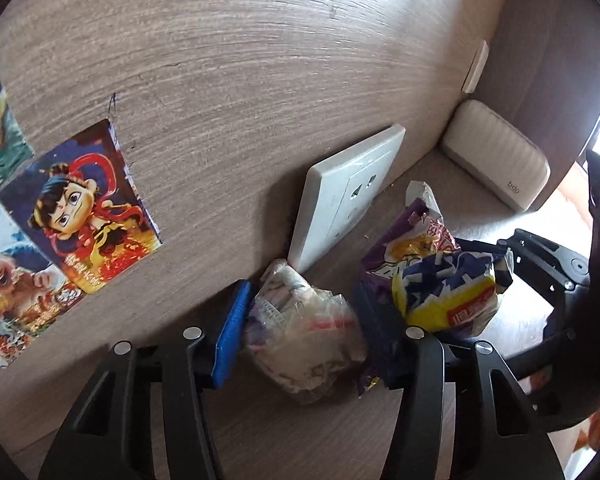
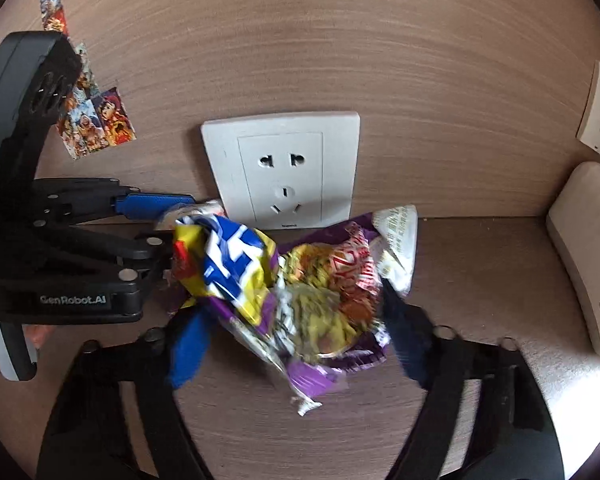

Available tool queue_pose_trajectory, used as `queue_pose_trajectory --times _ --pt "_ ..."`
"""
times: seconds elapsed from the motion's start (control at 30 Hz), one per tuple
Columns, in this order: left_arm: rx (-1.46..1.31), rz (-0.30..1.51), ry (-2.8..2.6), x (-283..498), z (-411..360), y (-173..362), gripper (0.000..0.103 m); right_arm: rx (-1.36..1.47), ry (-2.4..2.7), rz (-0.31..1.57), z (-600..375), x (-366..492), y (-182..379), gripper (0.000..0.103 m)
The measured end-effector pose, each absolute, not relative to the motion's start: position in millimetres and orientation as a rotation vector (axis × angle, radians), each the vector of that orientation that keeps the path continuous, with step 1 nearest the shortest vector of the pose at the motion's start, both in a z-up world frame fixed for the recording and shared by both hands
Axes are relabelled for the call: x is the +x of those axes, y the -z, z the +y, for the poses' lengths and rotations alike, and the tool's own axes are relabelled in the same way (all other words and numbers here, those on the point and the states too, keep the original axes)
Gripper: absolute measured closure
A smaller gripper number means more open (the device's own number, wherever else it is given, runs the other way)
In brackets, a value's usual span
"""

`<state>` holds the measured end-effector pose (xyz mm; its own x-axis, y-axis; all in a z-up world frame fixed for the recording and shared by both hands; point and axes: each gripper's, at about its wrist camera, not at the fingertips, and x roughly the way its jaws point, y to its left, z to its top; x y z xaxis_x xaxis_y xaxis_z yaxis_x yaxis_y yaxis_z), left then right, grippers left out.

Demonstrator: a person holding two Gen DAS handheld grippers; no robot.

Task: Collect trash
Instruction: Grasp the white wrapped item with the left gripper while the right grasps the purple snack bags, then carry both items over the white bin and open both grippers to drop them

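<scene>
Both grippers are at the grasping step of the trash pick-up, working on a small heap of wrappers that lies on the wooden shelf [image 2: 480, 264] against the back panel, just below the white wall socket [image 2: 282, 168]. The left gripper [image 1: 304, 320] has its blue-padded fingers on either side of a crumpled clear plastic wrapper [image 1: 304, 332]; the left pad touches or nearly touches it, but the right finger is dark and partly hidden, so I cannot tell whether the wrapper is actually pinched. The right gripper [image 2: 296, 344] straddles the purple snack bag [image 2: 332, 300], with a yellow-and-blue wrapper [image 2: 228, 260] bunched on top of it; its jaws stand partly apart, and motion blur hides whether the pads press the foil. No bin, bag or other container for the trash shows in either view — the snack bag itself looks torn open, its contents not readable. The next move, as I judge it, calls for closing firmly on each bundle, then lifting straight up and away from the socket, since loose foil may slip or shed the top wrapper. A beige pad [image 2: 580, 256] rests well to the right, and cartoon stickers [image 1: 80, 208] sit on the panel to the left.
</scene>
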<state>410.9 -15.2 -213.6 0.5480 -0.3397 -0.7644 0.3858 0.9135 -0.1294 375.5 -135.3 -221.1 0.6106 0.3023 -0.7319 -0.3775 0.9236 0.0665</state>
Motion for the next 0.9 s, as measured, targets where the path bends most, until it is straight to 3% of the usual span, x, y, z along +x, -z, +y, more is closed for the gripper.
queue_pose_trajectory --times 0.47,0.9 --pt "0.085 0.797 0.431 337 1 157 0.052 0.085 -0.304 0.669 -176 287 153 0.038" --pt "0.151 0.700 0.689 222 -70 112 0.052 0.131 -0.133 0.509 -226 153 78 0.039"
